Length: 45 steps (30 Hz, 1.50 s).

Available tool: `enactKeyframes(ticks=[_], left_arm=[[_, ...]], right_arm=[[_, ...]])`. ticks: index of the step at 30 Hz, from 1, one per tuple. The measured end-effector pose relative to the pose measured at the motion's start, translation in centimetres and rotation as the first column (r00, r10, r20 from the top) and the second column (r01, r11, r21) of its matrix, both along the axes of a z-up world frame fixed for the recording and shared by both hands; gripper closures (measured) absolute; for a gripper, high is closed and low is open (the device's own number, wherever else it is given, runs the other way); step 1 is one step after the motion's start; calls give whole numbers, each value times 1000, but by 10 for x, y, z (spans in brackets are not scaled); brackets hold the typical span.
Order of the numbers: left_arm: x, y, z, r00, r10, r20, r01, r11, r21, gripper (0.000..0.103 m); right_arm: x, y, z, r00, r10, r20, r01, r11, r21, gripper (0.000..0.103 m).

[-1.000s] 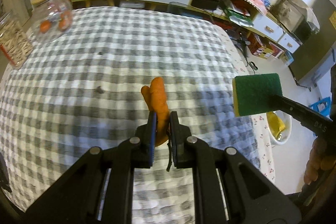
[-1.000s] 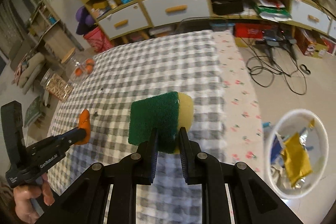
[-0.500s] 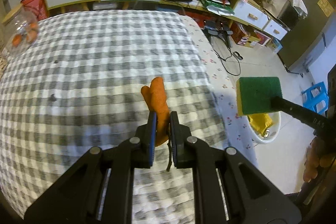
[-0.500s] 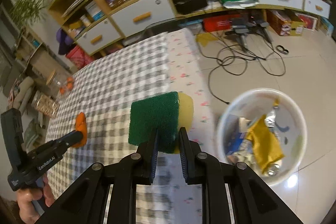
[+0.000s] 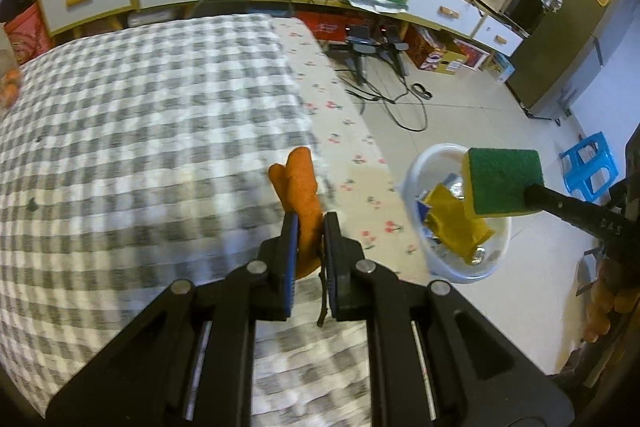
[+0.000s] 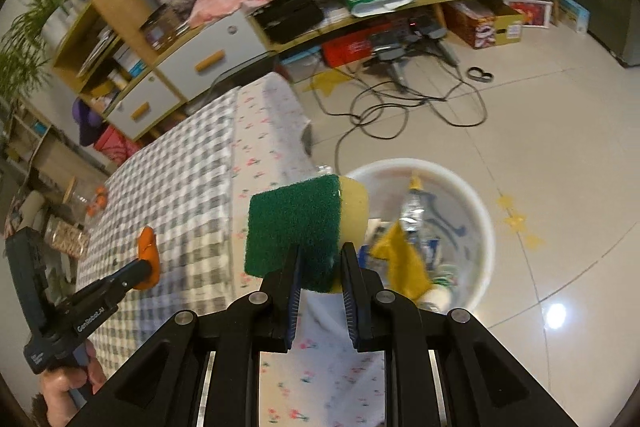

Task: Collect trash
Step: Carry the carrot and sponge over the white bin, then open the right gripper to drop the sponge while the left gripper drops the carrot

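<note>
— What's the biggest thing in front of them?

— The table [image 5: 140, 131], draped in a grey-and-white checked cloth, spreads out ahead and to the left of the left gripper's jaws; its flowered edge hangs down just past their tips. In the right wrist view the same table [image 6: 188, 183] lies left of the right jaws.

— And the bin?

— A white trash basket [image 5: 416, 183] stands on the tiled floor, right of the left jaws and lower than the table. From the right gripper it sits directly ahead, just beyond the jaw tips [image 6: 484, 227], with a yellow wrapper [image 6: 404, 263] and other crumpled litter inside.

— What are the grippers holding?

— The right gripper [image 6: 320, 267] has its jaws clamped on a green-and-yellow sponge [image 6: 296, 227], which sticks up out of them, in front of the basket's near rim. The left gripper [image 5: 308, 231] has its jaws nearly closed, pinching an orange carrot piece [image 5: 302, 187] that juts forward out of the tips over the table's edge.

— How do they stand to each other?

— Apart. The sponge [image 5: 504, 183] hangs well to the right of the left jaws, in front of the basket.
</note>
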<state>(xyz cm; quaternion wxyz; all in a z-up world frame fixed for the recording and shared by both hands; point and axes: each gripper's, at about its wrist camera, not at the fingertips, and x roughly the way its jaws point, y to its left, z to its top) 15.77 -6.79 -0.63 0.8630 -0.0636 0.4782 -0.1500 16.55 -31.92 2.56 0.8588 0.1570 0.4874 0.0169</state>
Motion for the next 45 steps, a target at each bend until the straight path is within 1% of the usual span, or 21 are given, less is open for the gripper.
enactKeyframes(ticks=[3,5,6,8,9,10,12,17,22,30,38,39,40,41,43,45], left_arm=[[2,-14,0,1000,-22,3,22,1000,-14,89],[5,-26,-1,999,-38,-1,38,999,-24,89],[5,-32,-2,999,-45,-3,45,999,-27,89],[7,-41,-5,998,-58,-9,58,998,-34,89],[7,-46,-6,998,-66,-10,66,997,-36,89],[8,-54,-7,997,-77,-12,76,996,-38,89],[9,-64,-10,995,-96,-14,95,995,-40,89],[10,-83,-15,991,-132,-19,131,990,-42,89],[9,-100,-18,985,-174,-11,174,983,-55,89],[9,-119,-18,971,-236,26,238,966,-101,89],[10,-134,-13,951,-301,76,308,942,-132,88],[11,-134,-14,950,-303,80,312,940,-137,87],[14,-136,-14,949,-306,74,313,940,-135,76],[16,-137,-14,950,-305,68,312,941,-131,58],[16,-135,-14,953,-293,71,300,946,-122,40],[16,-134,-14,955,-287,69,293,950,-108,37]], right_arm=[[-4,-14,0,1000,-25,3,25,1000,-16,82],[-7,-23,-1,999,-49,3,49,998,-28,78],[-8,-29,-2,998,-69,-6,68,997,-42,78],[-8,-35,-6,996,-80,-36,79,996,-47,72],[-9,-40,-8,995,-88,-47,86,995,-44,68],[-11,-45,-10,993,-103,-55,100,994,-42,61],[-15,-54,-10,991,-119,-55,116,992,-45,50],[-25,-68,-5,992,-126,-33,123,989,-78,49],[-32,-79,-7,991,-132,-38,127,987,-98,49],[-36,-91,-8,988,-146,-43,140,984,-105,49],[-38,-95,-5,988,-152,-37,148,984,-104,49],[-38,-95,-5,988,-152,-38,147,984,-105,49],[-38,-95,-6,988,-152,-38,147,983,-106,49],[-38,-95,-6,988,-152,-38,148,983,-106,49],[-38,-94,-5,988,-149,-38,144,984,-105,49],[-38,-94,-5,989,-147,-35,142,984,-109,48]])
